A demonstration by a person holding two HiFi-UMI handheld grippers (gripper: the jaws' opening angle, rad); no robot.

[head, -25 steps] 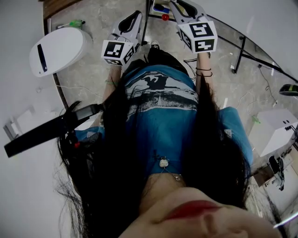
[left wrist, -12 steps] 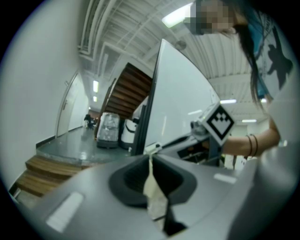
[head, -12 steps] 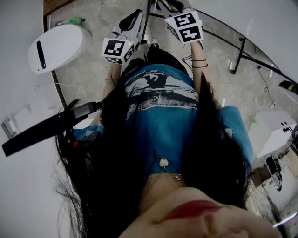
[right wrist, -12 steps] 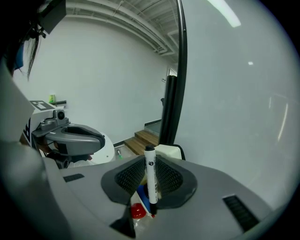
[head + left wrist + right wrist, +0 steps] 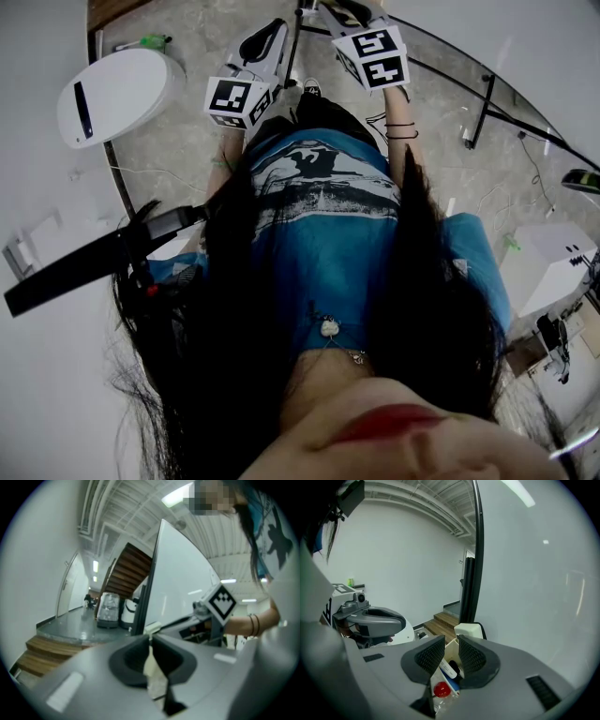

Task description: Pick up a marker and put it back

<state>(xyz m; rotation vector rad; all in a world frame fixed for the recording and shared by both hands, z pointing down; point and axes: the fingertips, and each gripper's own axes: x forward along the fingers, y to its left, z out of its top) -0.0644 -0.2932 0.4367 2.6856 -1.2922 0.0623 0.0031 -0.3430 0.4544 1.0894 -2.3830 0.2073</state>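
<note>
In the right gripper view, my right gripper (image 5: 451, 640) hangs just above a small pale box (image 5: 451, 645). The box holds a white marker with a black cap (image 5: 449, 669), a blue marker (image 5: 453, 686) and a red cap (image 5: 440, 689). Its jaws stand apart, and no pad presses on a marker. In the head view that gripper (image 5: 330, 7) reaches to the top edge and hides the box. My left gripper (image 5: 150, 637) is shut and empty, held out beside the right one (image 5: 277, 26).
A black post (image 5: 476, 550) edges a tall white panel right behind the box. Wooden steps (image 5: 443, 619) lie beyond it. On the floor to the left are a round white device (image 5: 117, 94) and a green-capped pen (image 5: 145, 42). A white cabinet (image 5: 553, 267) stands at the right.
The right gripper has moved forward and a little left, covering the red cap and blue marker that showed at the top of the head view. The left gripper has held still.
</note>
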